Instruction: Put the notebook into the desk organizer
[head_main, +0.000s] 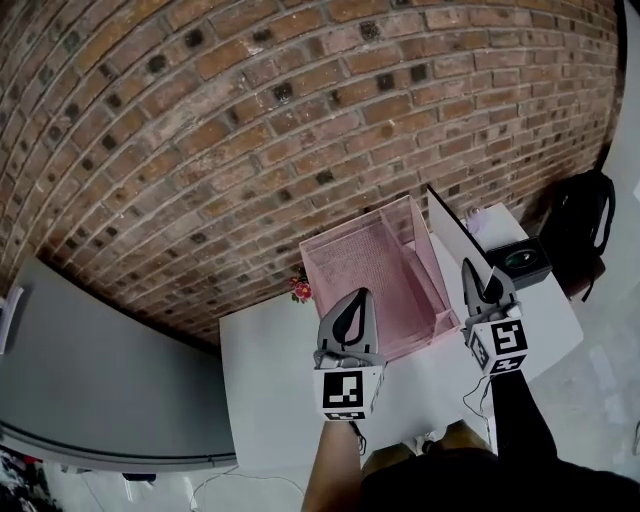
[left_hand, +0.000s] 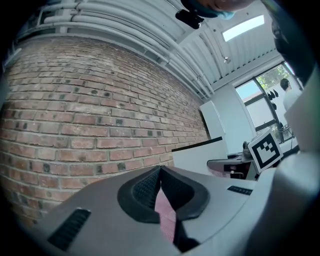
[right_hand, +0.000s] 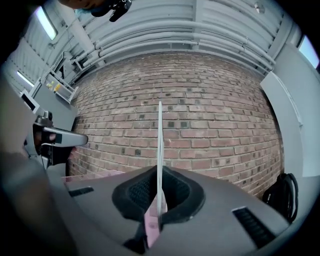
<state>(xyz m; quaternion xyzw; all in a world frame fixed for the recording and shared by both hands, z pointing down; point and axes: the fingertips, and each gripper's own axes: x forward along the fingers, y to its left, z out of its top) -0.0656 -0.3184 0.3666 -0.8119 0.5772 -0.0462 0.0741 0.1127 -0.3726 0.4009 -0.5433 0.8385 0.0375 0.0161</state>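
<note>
A pink mesh desk organizer (head_main: 425, 268) stands on the white table (head_main: 265, 370) against the brick wall. My right gripper (head_main: 487, 288) is shut on the notebook (head_main: 447, 240), a thin white cover with a dark top edge, held upright just right of the organizer. In the right gripper view the notebook (right_hand: 160, 145) rises edge-on from between the jaws of the right gripper (right_hand: 159, 175). My left gripper (head_main: 349, 318) hovers over the organizer's front edge, its jaws closed with nothing in them. From the left gripper (left_hand: 160, 172) the notebook (left_hand: 197, 156) shows as a white panel.
A black box-shaped device (head_main: 520, 260) sits on the table's right end behind the notebook. A black backpack (head_main: 582, 225) lies on the floor beyond it. Small red flowers (head_main: 300, 290) stand at the organizer's left corner. A grey panel (head_main: 90, 370) fills the left.
</note>
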